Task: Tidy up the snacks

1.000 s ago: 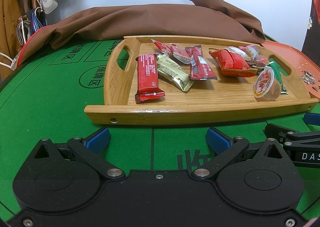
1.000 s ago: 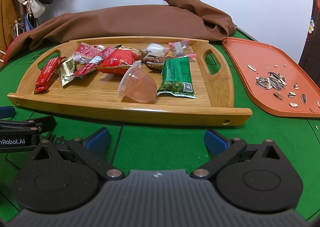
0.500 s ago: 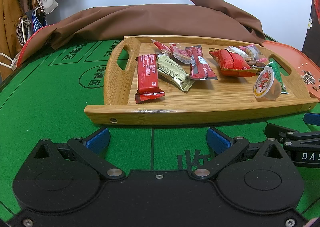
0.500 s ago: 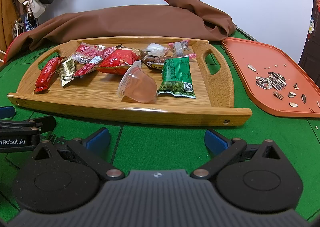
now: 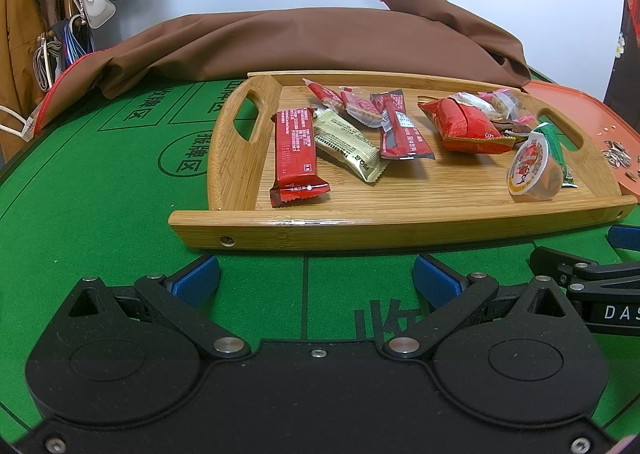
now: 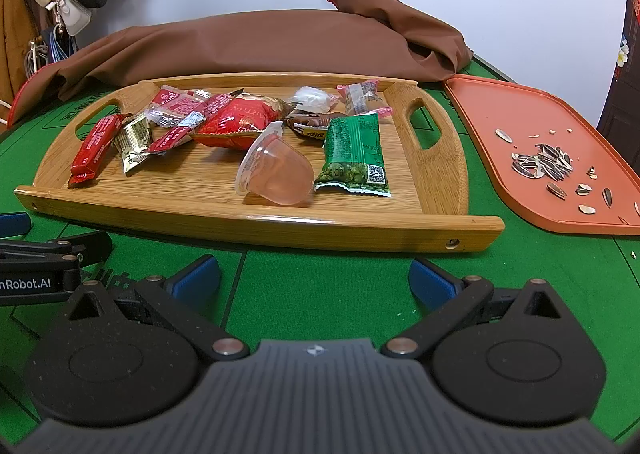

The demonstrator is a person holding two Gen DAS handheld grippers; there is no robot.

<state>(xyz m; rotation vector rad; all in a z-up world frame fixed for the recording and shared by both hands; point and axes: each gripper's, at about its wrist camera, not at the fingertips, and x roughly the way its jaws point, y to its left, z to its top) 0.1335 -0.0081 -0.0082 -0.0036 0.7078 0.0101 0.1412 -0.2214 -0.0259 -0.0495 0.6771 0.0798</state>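
Both grippers rest low on the green felt table (image 5: 100, 193), short of the near rim of the bamboo tray (image 5: 400, 221), jaws spread wide and empty. Left gripper (image 5: 316, 280) faces the tray's left end, where the red bar (image 5: 295, 151) lies; right gripper (image 6: 314, 278) faces the jelly cup (image 6: 276, 171) and green packet (image 6: 354, 153). Snacks lie scattered on the tray, apparently unsorted. Sunflower seeds (image 6: 542, 165) sit apart on the orange tray (image 6: 500, 113).

The left gripper (image 5: 316, 280) is matte black with blue finger pads (image 5: 197, 278), silver pivot pins and small screws. The right gripper (image 6: 314, 280) has a ribbed grey centre and white "Robot.AI" lettering on its neighbour's side.
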